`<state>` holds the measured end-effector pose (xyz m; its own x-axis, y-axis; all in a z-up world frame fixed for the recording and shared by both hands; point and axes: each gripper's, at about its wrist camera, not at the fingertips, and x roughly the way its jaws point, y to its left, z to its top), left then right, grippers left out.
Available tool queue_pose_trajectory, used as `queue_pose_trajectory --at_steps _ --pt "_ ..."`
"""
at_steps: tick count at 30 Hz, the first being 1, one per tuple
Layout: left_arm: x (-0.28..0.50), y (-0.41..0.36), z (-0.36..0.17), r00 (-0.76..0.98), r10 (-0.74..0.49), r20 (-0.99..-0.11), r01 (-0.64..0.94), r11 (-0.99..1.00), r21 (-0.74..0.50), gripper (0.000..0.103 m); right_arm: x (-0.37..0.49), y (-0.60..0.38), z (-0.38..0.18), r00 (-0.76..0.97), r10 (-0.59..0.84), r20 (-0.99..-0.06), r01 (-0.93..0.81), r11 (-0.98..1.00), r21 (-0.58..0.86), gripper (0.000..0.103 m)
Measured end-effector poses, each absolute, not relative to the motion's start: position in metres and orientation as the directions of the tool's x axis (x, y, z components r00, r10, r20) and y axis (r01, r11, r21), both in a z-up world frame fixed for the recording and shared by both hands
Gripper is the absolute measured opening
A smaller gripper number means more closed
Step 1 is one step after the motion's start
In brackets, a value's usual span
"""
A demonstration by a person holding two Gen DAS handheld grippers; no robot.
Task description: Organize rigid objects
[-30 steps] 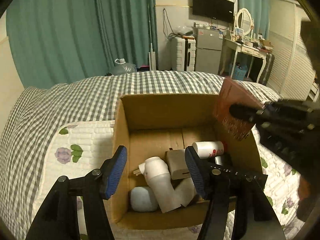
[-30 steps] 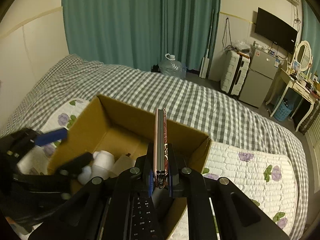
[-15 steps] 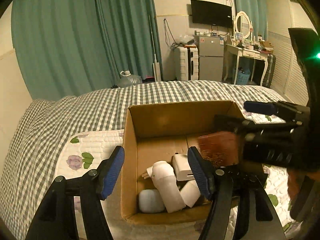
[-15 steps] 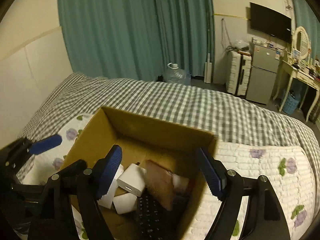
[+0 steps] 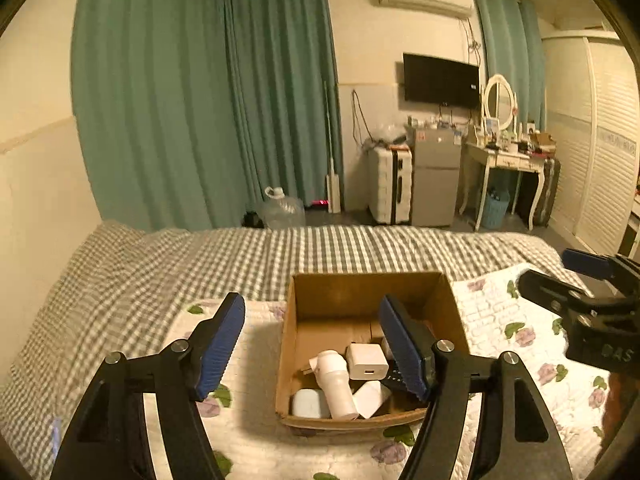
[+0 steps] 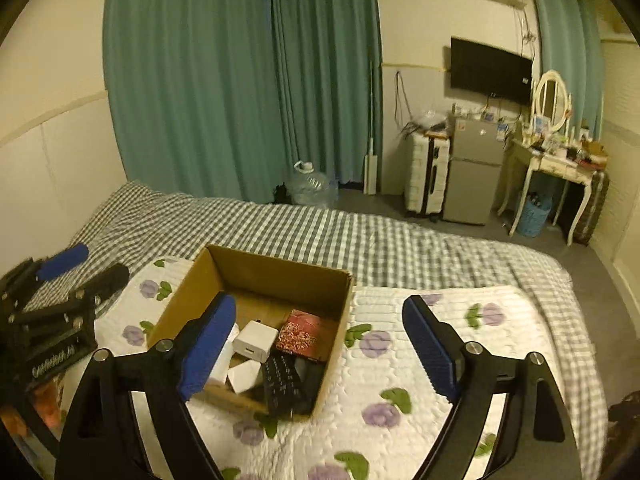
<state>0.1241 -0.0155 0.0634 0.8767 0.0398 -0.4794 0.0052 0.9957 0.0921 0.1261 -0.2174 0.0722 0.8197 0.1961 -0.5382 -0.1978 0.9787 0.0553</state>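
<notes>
An open cardboard box (image 5: pixel 332 292) (image 6: pixel 276 270) stands on the bed. Inside lie a white bottle (image 5: pixel 335 384), a white charger block (image 5: pixel 367 361) (image 6: pixel 255 340), a pale blue case (image 5: pixel 310 403), a black remote (image 6: pixel 284 384) and a red patterned flat case (image 6: pixel 304 335). My left gripper (image 5: pixel 316 350) is open and empty, raised above the box's near left side. My right gripper (image 6: pixel 320 348) is open and empty, raised above the box's right side. Each gripper also shows in the other's view, the right one (image 5: pixel 576 280) and the left one (image 6: pixel 64 276).
The box sits on a white floral quilt (image 6: pixel 420 340) over a grey checked bedspread (image 5: pixel 140 272). Beyond the bed are green curtains (image 5: pixel 200 100), a water jug (image 5: pixel 282 210), a white suitcase (image 5: pixel 390 184), a small fridge (image 5: pixel 436 180) and a dressing table (image 5: pixel 504 160).
My right gripper opened and let go of the red flat case, which now lies in the box. Both grippers have pulled up and back from the box.
</notes>
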Motion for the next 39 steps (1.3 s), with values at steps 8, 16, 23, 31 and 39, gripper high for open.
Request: queue_pose_trajectory --at_steps 8,16,23,31,39 --pt "0.071 -0.006 0.081 0.886 0.022 -0.464 0.017 0.997 0.080 0.075 0.063 -0.212 0.097 0.850 0.144 -0.507 -0.169 0.986 -0.004 0.103" --pt "0.034 -0.004 0.061 0.893 0.080 -0.442 -0.040 0.994 0.100 0.075 0.023 -0.191 0.063 0.856 0.190 -0.482 -0.231 0.973 -0.027 0.103" --pt "0.020 0.008 0.024 0.903 0.119 -0.413 -0.089 0.992 0.091 0.075 0.021 -0.176 0.018 0.859 0.204 -0.470 -0.230 0.973 0.002 0.103" --pt "0.033 0.005 -0.004 0.882 0.098 -0.461 -0.059 0.993 0.098 0.075 0.041 -0.194 0.003 0.855 0.177 -0.487 -0.168 0.984 0.063 0.103" --pt "0.037 0.003 -0.014 0.866 0.080 -0.493 -0.039 0.995 0.093 0.075 0.051 -0.204 -0.007 0.841 0.151 -0.520 -0.120 0.988 0.092 0.103"
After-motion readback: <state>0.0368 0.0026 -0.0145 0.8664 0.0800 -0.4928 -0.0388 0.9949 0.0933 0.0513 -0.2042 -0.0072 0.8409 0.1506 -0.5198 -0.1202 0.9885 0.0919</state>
